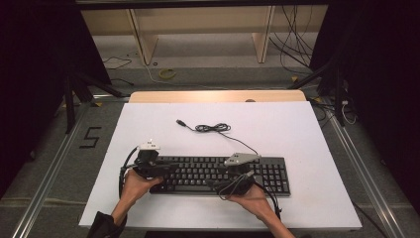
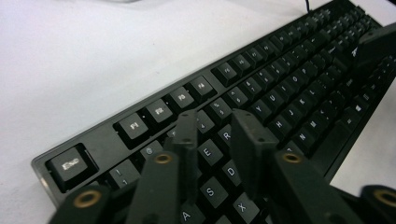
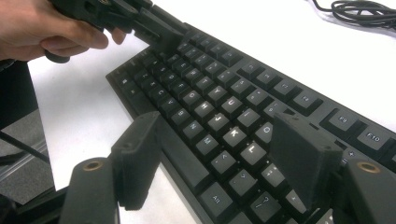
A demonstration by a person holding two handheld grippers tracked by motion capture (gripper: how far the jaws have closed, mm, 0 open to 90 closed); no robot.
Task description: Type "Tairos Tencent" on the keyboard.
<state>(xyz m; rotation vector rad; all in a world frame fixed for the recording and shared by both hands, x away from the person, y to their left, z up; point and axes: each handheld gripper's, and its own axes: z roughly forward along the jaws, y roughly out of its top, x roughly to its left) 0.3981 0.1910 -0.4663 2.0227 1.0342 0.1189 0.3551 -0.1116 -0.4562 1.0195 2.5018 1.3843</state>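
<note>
High view: black keyboard (image 1: 218, 174) lies flat on the white desk (image 1: 297, 134), lower centre of the frame, long side running left to right. Its cable (image 1: 213, 128) trails from the back edge up to a loose coil just above centre, the plug end lying further left.

Left gripper (image 1: 156, 168) sits at the keyboard's left end, held by the left hand (image 1: 136, 184) coming in from the bottom edge. Right gripper (image 1: 236, 179) sits over the keys right of the keyboard's middle, right hand (image 1: 252, 196) below it at the near edge.

Left gripper view: the fingers (image 2: 187, 140) rise from the bottom centre over the letter keys near E, R and D. They stand close together with a narrow gap; nothing is clamped between them. The tips are low over the keycaps; contact cannot be told. The Esc key (image 2: 72, 163) is at the lower left, and the function row runs toward the upper right.

Right gripper view: the fingers (image 3: 140, 154) are wide apart, one at the lower left beside the keyboard's near edge over the desk, the other at the lower right above the keys around L. Nothing is held. The left gripper (image 3: 154, 28) and its hand (image 3: 42, 28) show at the upper left, at the keyboard's far end.
</note>
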